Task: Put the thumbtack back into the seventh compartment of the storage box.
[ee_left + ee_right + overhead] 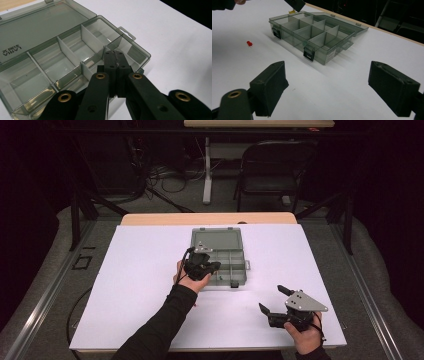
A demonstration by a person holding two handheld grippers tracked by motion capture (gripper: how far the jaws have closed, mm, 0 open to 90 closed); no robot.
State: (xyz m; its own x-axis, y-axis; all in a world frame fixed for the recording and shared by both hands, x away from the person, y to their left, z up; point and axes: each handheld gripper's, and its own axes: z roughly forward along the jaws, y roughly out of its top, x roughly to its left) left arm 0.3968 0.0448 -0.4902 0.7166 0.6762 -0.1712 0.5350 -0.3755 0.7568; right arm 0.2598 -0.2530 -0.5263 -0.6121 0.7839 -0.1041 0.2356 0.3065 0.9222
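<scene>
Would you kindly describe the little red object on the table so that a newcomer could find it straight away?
Start at the white table and find the open smoky-grey compartment box at its middle. On the bare surface beside the box's latched front wall, apart from it, lies a tiny red push pin. It is the one bright red thing there; a small yellow piece sits at the box's far corner.

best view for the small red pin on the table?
Right gripper view: the small red pin lies in the open on the white table, left of the grey divided box. In the high view the left forearm covers that area.
</scene>
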